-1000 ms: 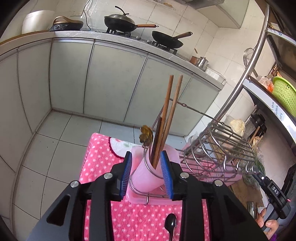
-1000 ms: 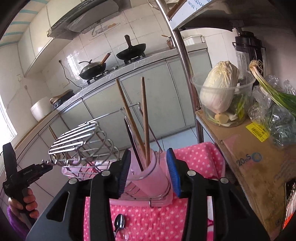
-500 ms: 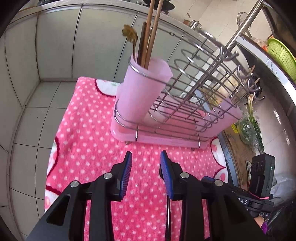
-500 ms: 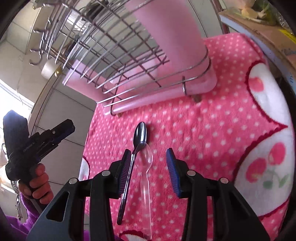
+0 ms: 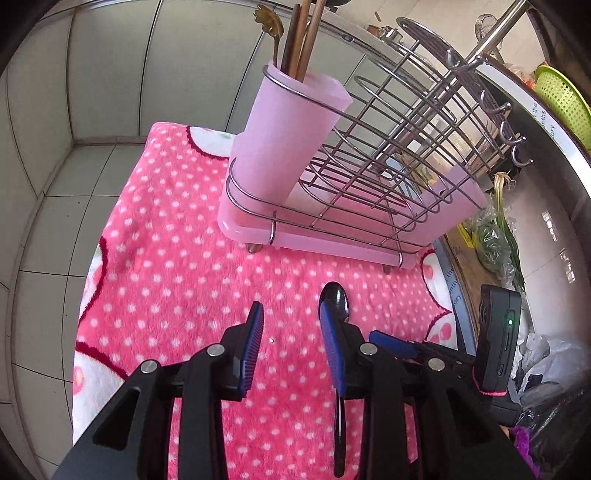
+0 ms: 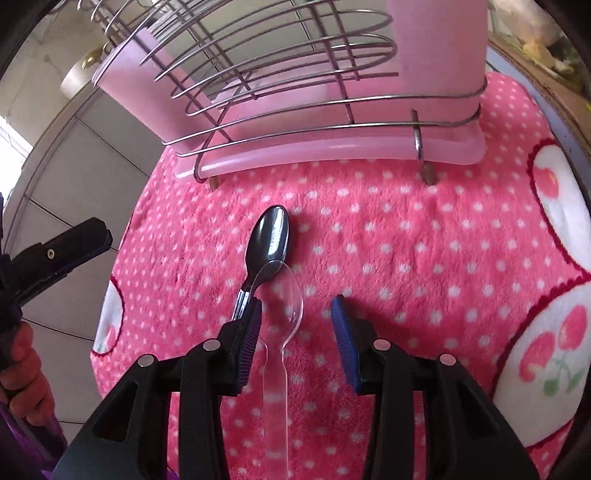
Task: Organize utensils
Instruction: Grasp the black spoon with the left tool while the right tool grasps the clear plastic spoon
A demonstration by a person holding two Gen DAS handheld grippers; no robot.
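A black spoon [image 6: 271, 234] lies on the pink dotted cloth [image 6: 424, 258] in front of the wire rack [image 6: 295, 74]; a clear plastic spoon [image 6: 282, 306] lies across its neck. My right gripper [image 6: 297, 315] is open just above the clear spoon, whose handle runs back between the fingers. My left gripper [image 5: 290, 330] is open and empty above the cloth, with the black spoon [image 5: 334, 299] just beyond its right finger. The pink cup [image 5: 291, 129] in the rack holds wooden chopsticks [image 5: 306, 37] and a gold-handled utensil [image 5: 271, 27].
The rack [image 5: 388, 147] stands on a pink tray [image 5: 332, 240] at the cloth's far side. Grey cabinets [image 5: 110, 66] and tiled floor [image 5: 48, 221] lie to the left. A shelf post [image 5: 495, 37], green basket [image 5: 561, 99] and bagged greens [image 5: 495, 240] are at the right.
Both grippers have dropped from the cup's height down toward the cloth. The right one has closed in over the two spoons. Both stay open.
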